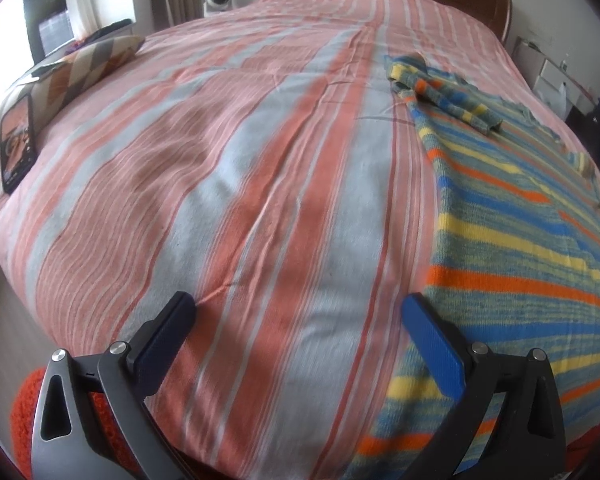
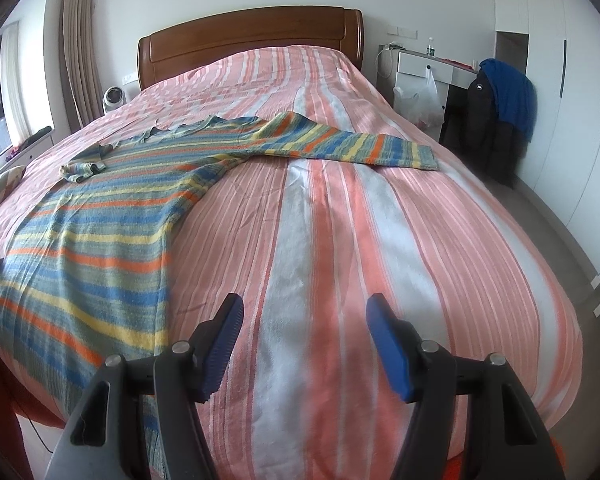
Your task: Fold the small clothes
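Note:
A striped knit sweater (image 2: 100, 240) in blue, yellow, orange and grey-green lies flat on the bed, hem at the near edge. One sleeve (image 2: 352, 144) stretches out to the right; the other sleeve (image 1: 440, 88) is folded in over the chest. In the left wrist view the sweater (image 1: 520, 248) fills the right side. My left gripper (image 1: 300, 312) is open and empty over the bedspread, its right finger at the sweater's left hem edge. My right gripper (image 2: 304, 320) is open and empty over bare bedspread, right of the sweater's hem.
The bed has a pink, orange and grey striped spread (image 2: 340, 240) and a wooden headboard (image 2: 252, 36). A phone (image 1: 18, 144) and a patterned pillow (image 1: 88, 64) lie at the left edge. A nightstand (image 2: 428, 68), a plastic bag and a chair with jackets (image 2: 500, 112) stand to the right.

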The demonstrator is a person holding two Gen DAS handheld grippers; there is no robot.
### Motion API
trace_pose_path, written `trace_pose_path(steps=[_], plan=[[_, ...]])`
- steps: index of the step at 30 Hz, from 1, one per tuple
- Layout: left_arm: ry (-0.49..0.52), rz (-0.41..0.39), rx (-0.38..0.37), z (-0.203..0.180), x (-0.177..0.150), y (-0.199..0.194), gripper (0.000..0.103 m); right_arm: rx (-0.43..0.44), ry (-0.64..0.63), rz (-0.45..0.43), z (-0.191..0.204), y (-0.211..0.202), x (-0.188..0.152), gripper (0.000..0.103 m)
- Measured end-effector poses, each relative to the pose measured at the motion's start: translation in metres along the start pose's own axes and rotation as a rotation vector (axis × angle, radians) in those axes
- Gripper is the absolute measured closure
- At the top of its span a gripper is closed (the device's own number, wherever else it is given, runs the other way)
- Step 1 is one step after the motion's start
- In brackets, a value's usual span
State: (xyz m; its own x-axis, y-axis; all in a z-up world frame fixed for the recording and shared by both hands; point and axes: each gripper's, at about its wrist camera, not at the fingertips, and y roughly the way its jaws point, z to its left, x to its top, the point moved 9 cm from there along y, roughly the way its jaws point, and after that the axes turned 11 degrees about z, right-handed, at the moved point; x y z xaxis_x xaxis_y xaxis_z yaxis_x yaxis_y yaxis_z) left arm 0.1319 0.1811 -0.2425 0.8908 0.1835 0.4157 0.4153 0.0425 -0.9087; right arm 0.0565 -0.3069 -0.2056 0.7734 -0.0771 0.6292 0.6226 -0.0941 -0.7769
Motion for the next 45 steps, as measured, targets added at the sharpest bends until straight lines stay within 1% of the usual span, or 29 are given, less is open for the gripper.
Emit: trace_pose_path(steps=[45], plan=[[0.0, 0.0, -0.001, 0.0004, -0.0003, 0.0, 0.0, 0.009, 0.012, -0.005, 0.009, 0.0005, -0.0012, 0.039]])
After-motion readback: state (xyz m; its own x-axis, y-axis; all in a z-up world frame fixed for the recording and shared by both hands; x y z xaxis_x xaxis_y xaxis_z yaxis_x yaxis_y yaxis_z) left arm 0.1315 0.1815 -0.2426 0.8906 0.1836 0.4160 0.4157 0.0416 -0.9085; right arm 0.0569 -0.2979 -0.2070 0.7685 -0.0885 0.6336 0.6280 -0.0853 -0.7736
